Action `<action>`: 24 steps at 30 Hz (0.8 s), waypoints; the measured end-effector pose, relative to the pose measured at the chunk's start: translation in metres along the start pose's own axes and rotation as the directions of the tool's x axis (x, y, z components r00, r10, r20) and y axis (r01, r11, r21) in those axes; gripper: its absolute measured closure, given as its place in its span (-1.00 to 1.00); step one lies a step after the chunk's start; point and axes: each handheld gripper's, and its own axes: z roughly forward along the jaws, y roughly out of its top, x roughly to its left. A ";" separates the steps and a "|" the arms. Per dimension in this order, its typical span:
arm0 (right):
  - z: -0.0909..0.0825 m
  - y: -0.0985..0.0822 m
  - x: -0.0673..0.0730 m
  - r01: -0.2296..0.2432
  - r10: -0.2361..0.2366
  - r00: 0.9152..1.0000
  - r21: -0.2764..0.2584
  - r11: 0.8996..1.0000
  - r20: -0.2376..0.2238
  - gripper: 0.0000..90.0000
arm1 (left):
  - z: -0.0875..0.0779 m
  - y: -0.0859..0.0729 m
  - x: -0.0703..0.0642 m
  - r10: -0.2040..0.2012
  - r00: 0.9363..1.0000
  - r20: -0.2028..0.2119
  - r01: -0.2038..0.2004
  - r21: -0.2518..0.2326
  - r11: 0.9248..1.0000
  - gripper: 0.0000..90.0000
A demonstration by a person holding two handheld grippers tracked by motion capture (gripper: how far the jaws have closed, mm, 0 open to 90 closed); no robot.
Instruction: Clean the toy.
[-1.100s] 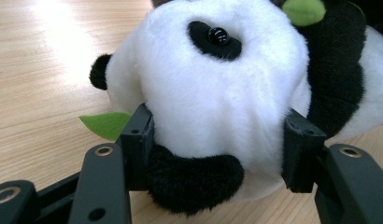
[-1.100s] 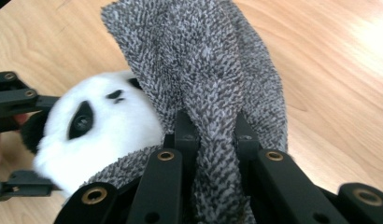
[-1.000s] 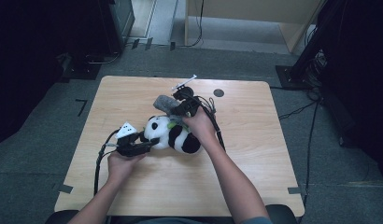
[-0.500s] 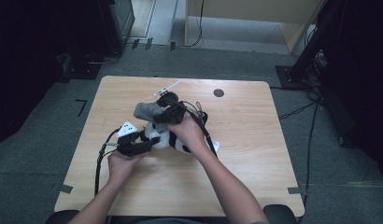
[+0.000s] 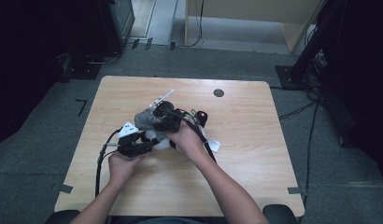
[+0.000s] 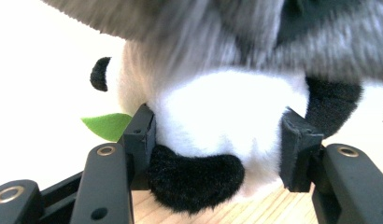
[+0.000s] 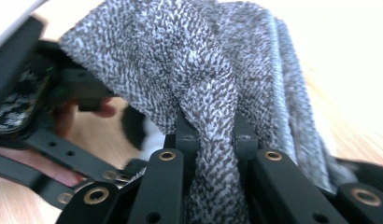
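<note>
A black-and-white panda plush (image 6: 227, 107) with a green felt leaf (image 6: 108, 125) lies on the wooden table (image 5: 255, 158). My left gripper (image 6: 217, 140) is shut on its white body, both pads pressing into the fur, and its jaws have just closed a little further. In the high view the left gripper (image 5: 150, 145) sits at the panda's (image 5: 160, 139) left. My right gripper (image 7: 213, 135) is shut on a bunched grey knit cloth (image 7: 199, 60). In the high view the right gripper (image 5: 156, 115) holds the cloth (image 5: 144, 120) over the panda's top. The right hand hides most of the panda.
A dark round hole (image 5: 218, 92) lies in the table's far part. A small white scrap (image 5: 213, 145) lies just right of the right hand. Black cables (image 5: 102, 158) trail from the grippers toward the near edge. Dark stands and cables ring the table on the floor.
My right gripper has carried the grey cloth leftward, from beyond the panda to over its top. The left hand and the panda have stayed put.
</note>
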 end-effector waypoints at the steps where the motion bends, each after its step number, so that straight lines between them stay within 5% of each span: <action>1: -0.002 -0.001 -0.004 -0.005 0.006 1.000 -0.008 1.000 0.012 0.78 | 0.000 0.000 0.001 -0.004 1.000 0.003 0.004 0.001 1.000 -0.05; 13: -0.008 0.000 -0.027 -0.020 0.023 0.998 -0.047 0.999 0.055 0.77 | 0.000 -0.001 0.002 0.005 1.000 0.014 -0.005 0.005 1.000 -0.08; 17: -0.013 0.000 -0.043 -0.074 0.078 0.996 -0.075 0.994 0.050 0.76 | 0.000 -0.002 0.003 0.012 1.000 0.018 -0.012 0.008 1.000 -0.10; 20: -0.027 0.003 -0.051 -0.123 0.128 0.991 -0.132 0.984 0.031 0.77 | 0.000 -0.002 0.004 0.003 1.000 0.021 -0.003 0.009 1.000 -0.10; 24: -0.048 0.007 -0.054 -0.106 0.117 0.992 -0.161 0.981 0.055 0.76 | 0.001 -0.002 0.004 0.006 1.000 0.017 -0.007 0.009 1.000 -0.11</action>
